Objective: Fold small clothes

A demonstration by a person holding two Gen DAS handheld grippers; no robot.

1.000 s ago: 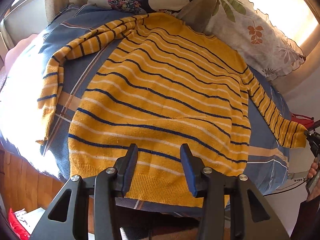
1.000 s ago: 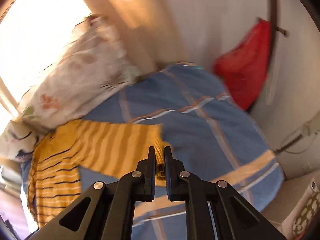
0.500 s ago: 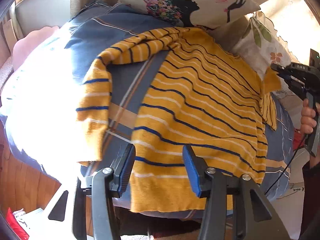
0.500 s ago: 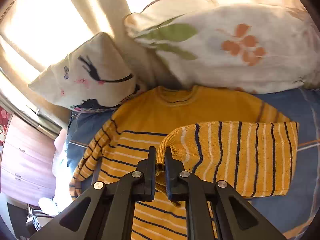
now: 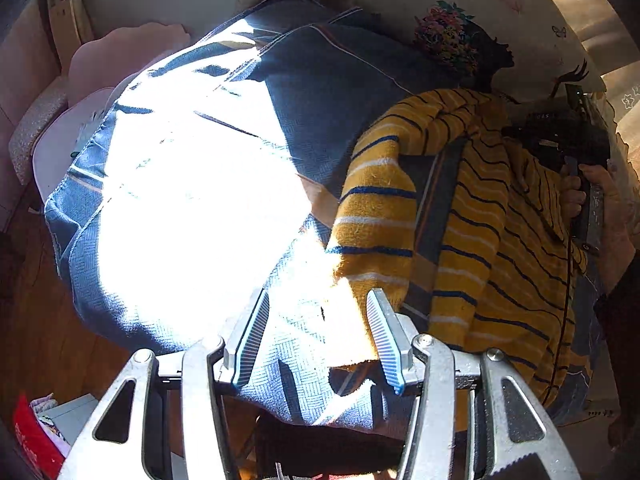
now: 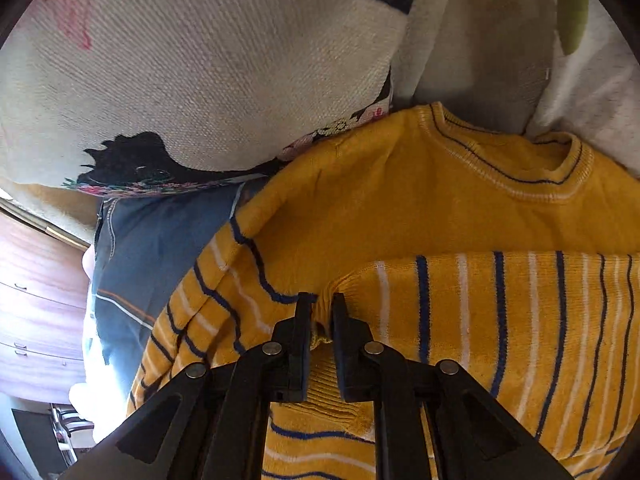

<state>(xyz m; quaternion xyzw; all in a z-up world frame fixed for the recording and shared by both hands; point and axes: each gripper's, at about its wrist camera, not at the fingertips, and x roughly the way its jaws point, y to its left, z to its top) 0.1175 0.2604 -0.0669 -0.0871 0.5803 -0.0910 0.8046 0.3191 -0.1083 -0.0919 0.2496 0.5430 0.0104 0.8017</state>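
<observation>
Right tongs, jaws just easing apart, have carried the right sleeve cuff across the yellow striped sweater lying by the bed's pillow-end edge; left tongs, half-open and empty, have shifted toward the left sleeve, next to fold.

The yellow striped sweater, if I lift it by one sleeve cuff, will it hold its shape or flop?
Likely flop: the sweater is soft knit, and its folded sleeve already drapes over the body. The other sleeve bends limply across the blanket. The fuzzy yarn should probably not slip between the fingers.
</observation>
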